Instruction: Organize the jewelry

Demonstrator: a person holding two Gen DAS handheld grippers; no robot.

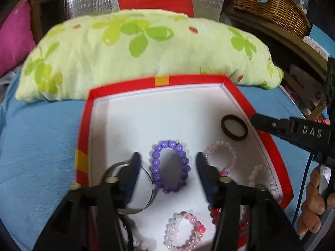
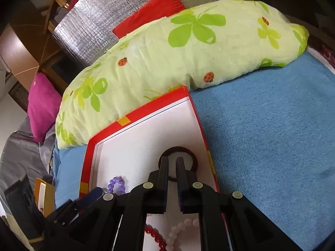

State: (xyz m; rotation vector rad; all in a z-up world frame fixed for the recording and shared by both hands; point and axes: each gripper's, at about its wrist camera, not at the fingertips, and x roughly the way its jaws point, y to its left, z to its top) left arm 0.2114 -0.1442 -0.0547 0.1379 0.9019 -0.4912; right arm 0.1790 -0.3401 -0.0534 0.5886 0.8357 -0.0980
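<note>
A red-rimmed white box lies on the blue bedspread. In it are a purple bead bracelet, a pale pink bracelet, a pink-white bracelet, white beads, red beads, a silver bangle and a brown hair tie. My left gripper is open, hovering with the purple bracelet between its fingers. My right gripper has its jaws nearly closed with a narrow gap, just over the brown hair tie, gripping nothing visible. It also shows in the left wrist view.
A green floral pillow lies right behind the box. A red cushion, a pink cushion and a wicker basket are further back. Blue bedspread extends to the right of the box.
</note>
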